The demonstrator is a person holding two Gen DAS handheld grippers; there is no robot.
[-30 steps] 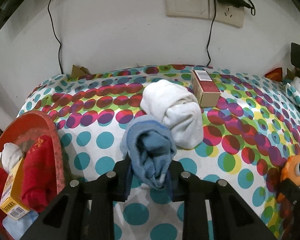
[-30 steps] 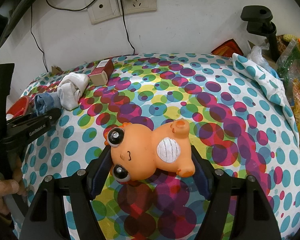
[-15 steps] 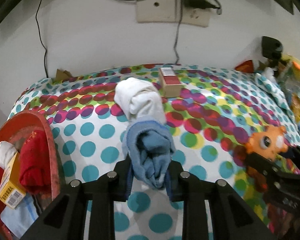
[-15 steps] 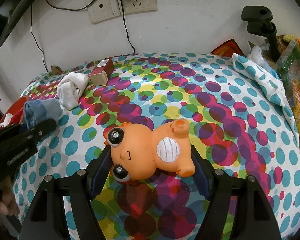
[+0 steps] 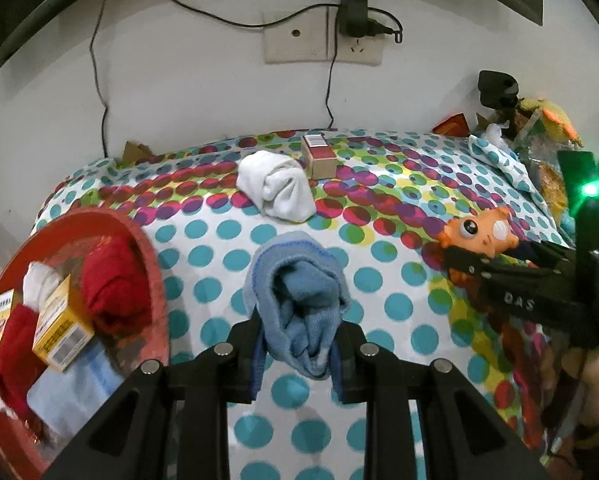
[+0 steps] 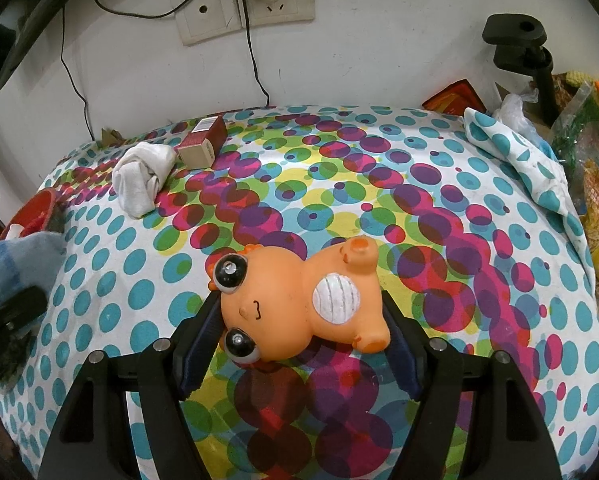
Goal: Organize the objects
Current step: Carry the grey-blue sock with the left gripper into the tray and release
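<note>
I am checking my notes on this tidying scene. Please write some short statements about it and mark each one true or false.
1. The left gripper is shut on the blue sock. True.
2. The right gripper holds the white sock. False: it holds the orange toy; the white sock lies on the dotted tablecloth.
3. The red basin already contains a yellow box. True.
4. The brown box lies inside the red basin. False: it lies on the cloth, behind the white sock.
</note>
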